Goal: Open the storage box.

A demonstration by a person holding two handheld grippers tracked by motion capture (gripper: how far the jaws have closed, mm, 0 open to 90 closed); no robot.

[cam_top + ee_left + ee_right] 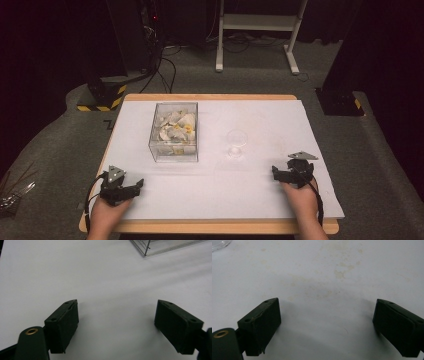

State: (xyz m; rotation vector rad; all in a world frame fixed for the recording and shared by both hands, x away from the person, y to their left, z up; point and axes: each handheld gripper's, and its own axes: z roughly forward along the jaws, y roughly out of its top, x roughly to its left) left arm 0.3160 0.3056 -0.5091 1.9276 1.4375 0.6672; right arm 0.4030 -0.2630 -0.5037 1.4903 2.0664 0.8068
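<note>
A clear plastic box [174, 132] full of pale, crumpled pieces with yellow marks stands on the white sheet, left of centre. To its right stands a small clear glass [236, 142]. My left gripper [134, 185] rests on the sheet at the near left, in front of the box, jaws wide apart with nothing between them [116, 323]; a corner of the box [160, 246] shows at the top of the left gripper view. My right gripper [278, 172] rests at the near right, jaws wide and empty [327, 326], with the glass rim [219, 243] at the upper left of its view.
A white sheet [260, 190] covers the wooden table [210, 227]. Faint yellowish stains [339, 273] mark the sheet ahead of the right gripper. Beyond the table are a white desk frame [257, 30], cables, and a striped base [102, 97] on the grey carpet.
</note>
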